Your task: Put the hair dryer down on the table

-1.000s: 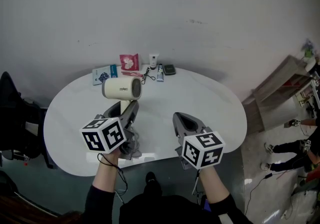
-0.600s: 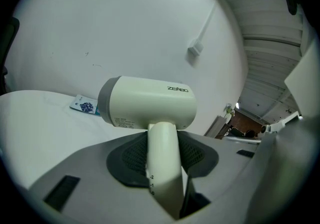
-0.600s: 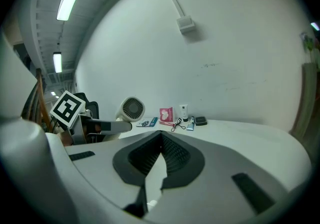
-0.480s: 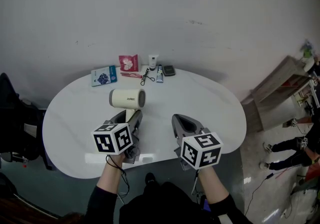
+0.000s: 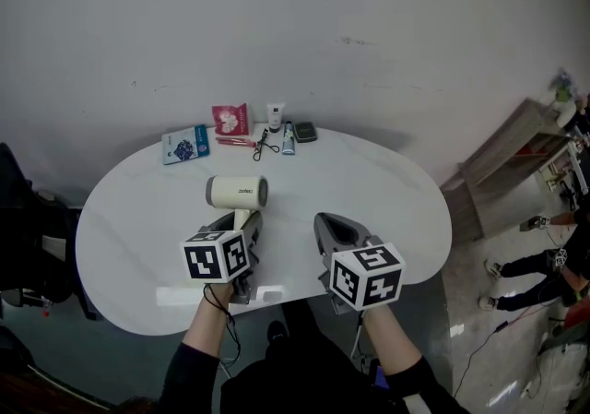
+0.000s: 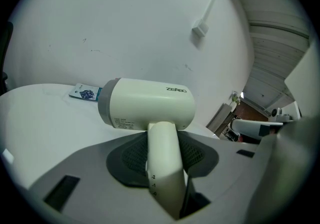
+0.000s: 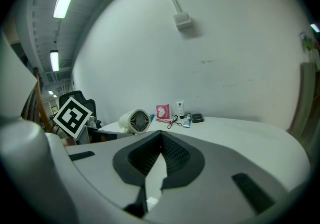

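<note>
Head view: cream plastic hair dryer (image 5: 237,191) sits left of centre frame, over the white oval table (image 5: 387,191), barrel crosswise. I can't tell whether it touches.

Left gripper view alone shows the grip: left gripper (image 5: 242,221) clamped on the dryer's handle, a pad on either side.

Right gripper view alone shows the barrel's round grille end, left of centre.

Right gripper (image 5: 329,228): jaws together, empty.

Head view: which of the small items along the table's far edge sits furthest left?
The flat blue printed packet; the pink packet, white tube and dark case all lie to its right.
</note>
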`<state>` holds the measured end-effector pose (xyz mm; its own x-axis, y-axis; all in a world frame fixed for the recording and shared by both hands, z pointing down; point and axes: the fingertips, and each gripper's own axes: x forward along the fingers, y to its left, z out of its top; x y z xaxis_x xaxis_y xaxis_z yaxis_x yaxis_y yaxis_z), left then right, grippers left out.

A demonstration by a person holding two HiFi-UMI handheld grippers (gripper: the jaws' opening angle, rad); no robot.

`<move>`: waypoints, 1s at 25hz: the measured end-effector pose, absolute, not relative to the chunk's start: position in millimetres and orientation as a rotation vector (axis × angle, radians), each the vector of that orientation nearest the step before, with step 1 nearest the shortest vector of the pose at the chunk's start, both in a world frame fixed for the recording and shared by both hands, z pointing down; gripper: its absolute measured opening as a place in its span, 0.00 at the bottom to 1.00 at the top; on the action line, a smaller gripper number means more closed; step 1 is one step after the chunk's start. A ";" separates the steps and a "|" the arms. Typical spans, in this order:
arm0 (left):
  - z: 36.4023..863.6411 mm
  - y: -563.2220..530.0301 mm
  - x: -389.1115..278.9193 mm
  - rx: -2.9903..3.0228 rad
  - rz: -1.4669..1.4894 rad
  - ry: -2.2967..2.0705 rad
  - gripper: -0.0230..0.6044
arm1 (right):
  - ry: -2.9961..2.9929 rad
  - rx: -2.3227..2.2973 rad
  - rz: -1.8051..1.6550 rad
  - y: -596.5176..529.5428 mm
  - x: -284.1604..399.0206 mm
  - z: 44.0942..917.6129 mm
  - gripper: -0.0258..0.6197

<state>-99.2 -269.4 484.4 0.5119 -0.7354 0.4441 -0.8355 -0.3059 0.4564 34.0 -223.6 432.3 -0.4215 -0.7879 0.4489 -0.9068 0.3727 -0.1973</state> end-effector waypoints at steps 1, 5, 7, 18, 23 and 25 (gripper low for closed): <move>487.2 -270.2 -98.5 2.098 0.210 -1.278 0.29 | -2.354 1.497 0.610 -225.3 34.8 434.0 0.04; 500.3 -274.2 -96.7 2.070 0.248 -1.282 0.29 | -2.333 1.492 0.622 -234.7 37.7 444.4 0.04; 507.7 -276.4 -97.2 2.056 0.273 -1.288 0.29 | -2.326 1.489 0.629 -239.7 38.7 450.4 0.04; 539.5 -288.0 -97.1 2.012 0.399 -1.327 0.29 | -2.273 1.458 0.660 -264.8 42.3 479.1 0.04; 555.9 -294.9 -97.2 1.970 0.428 -1.337 0.29 | -2.267 1.428 0.682 -277.4 40.1 489.8 0.04; 562.0 -296.5 -97.2 1.954 0.437 -1.336 0.29 | -2.260 1.414 0.690 -282.6 38.5 493.9 0.04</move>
<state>-97.2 -296.5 562.0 0.4060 -0.6632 0.6288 -0.9067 -0.2058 0.3683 38.5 -282.6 493.9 -0.4180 -0.7171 0.5577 -0.9063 0.3713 -0.2018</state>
